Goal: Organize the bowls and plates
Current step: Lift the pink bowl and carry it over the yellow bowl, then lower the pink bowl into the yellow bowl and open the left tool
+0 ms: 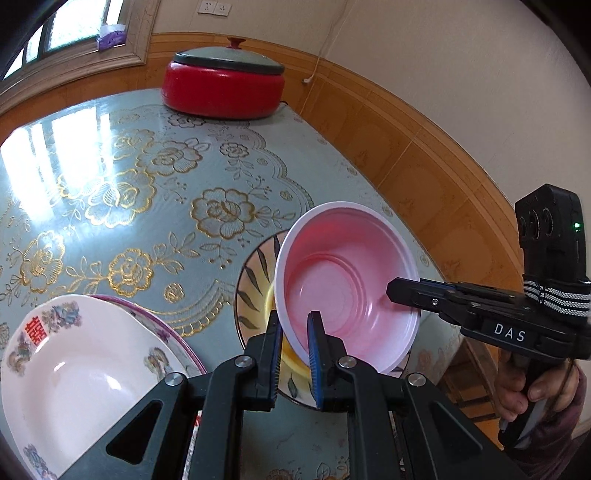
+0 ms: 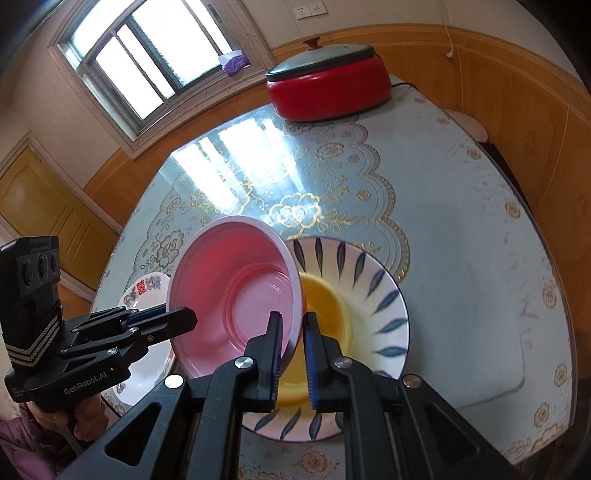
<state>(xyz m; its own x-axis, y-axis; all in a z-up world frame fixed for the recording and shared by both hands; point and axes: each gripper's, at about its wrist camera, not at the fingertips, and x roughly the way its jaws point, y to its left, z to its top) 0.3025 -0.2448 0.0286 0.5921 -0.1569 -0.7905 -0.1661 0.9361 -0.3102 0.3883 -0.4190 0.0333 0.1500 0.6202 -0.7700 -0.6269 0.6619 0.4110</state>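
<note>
A pink plastic bowl (image 1: 347, 288) hung tilted above a leaf-patterned plate (image 2: 369, 295), gripped on two sides of its rim. The left gripper (image 1: 295, 354) was clamped narrow on the near rim in its own view, and the right gripper (image 2: 291, 354) pinched the rim likewise in its view; each appeared in the other's camera as black fingers reaching onto the bowl's edge, with a hand (image 1: 532, 391) wrapped round the right handle.

Only the right wrist view showed the yellow bowl (image 2: 328, 314) sitting in the middle of the leaf-patterned plate, partly hidden behind the pink bowl's rim. The left wrist view gave only a blurred yellow sliver there, yet it showed clearly the white plate with a red character (image 1: 74, 369) resting on another purple-edged plate (image 1: 173, 332), at the table's near left; in the right view the left gripper covered most of that stack.

At the far end of the flowered blue tablecloth (image 1: 147, 192) stood a red electric pot with a grey lid (image 1: 225, 85), well apart from the dishes. A window (image 2: 147, 62) and wall sockets (image 2: 310, 11) lay beyond.
</note>
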